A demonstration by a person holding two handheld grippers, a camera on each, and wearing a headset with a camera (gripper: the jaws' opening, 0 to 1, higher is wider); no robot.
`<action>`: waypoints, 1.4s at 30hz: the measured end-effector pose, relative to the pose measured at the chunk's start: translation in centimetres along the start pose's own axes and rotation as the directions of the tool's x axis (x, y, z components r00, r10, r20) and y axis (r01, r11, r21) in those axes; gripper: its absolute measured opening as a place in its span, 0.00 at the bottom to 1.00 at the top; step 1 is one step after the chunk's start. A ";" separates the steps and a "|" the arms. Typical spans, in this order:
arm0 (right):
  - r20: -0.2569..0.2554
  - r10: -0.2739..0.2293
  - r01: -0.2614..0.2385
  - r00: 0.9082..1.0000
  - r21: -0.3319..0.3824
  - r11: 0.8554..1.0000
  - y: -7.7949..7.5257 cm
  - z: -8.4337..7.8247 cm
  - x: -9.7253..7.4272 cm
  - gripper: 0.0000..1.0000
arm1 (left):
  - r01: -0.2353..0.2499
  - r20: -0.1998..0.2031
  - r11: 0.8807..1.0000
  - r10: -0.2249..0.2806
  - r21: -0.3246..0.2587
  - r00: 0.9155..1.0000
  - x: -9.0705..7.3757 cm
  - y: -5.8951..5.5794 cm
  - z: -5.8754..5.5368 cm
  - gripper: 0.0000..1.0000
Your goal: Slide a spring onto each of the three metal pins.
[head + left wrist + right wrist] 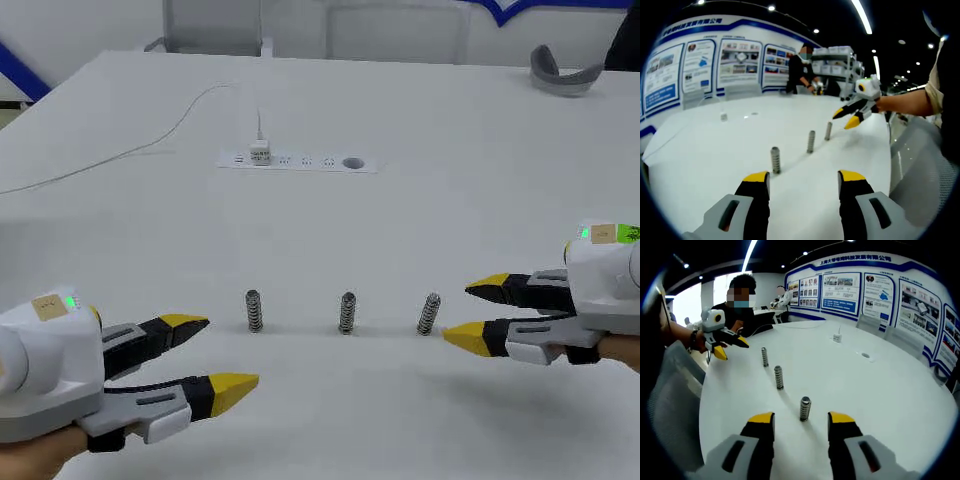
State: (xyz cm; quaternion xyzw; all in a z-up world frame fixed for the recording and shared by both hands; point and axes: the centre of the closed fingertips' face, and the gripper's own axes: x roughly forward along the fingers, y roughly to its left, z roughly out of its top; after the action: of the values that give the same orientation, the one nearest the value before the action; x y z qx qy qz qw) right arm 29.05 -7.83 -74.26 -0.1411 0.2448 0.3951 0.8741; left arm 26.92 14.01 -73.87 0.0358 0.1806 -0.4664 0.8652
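Three upright pins, each with a spring around it, stand in a row on the white table: the left spring (254,311), the middle spring (347,313) and the right spring (429,314). My left gripper (221,352) is open at the lower left, just left of the left spring (775,160), with nothing between its yellow fingertips. My right gripper (478,313) is open at the right, close beside the right spring (805,408), also holding nothing. The middle spring (811,141) and the far spring (828,131) line up beyond, and my right gripper (848,116) shows past them.
A white power strip (298,160) with a plugged charger and a cable lies mid-table. A grey curved object (558,72) rests at the far right. Chairs stand behind the table's far edge. A person stands in the background, away from the table.
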 end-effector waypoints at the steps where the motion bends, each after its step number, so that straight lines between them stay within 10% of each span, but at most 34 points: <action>1: 0.004 0.001 -0.001 1.000 -0.001 1.000 0.1 0.1 0.0 0.45 | 0.000 0.000 1.000 0.000 0.000 1.000 0.0 0.0 0.0 0.56; 42: 0.068 0.003 -0.005 0.998 0.015 1.000 2.9 -0.8 -0.8 0.62 | 0.003 -0.013 1.000 -0.003 -0.025 1.000 0.4 0.1 -1.6 0.59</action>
State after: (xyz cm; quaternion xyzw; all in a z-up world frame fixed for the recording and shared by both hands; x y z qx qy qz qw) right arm 26.17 -6.81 -74.69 -0.1203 0.2180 0.3996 0.8822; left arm 26.74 14.12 -75.51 0.0275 0.1920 -0.4653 0.8636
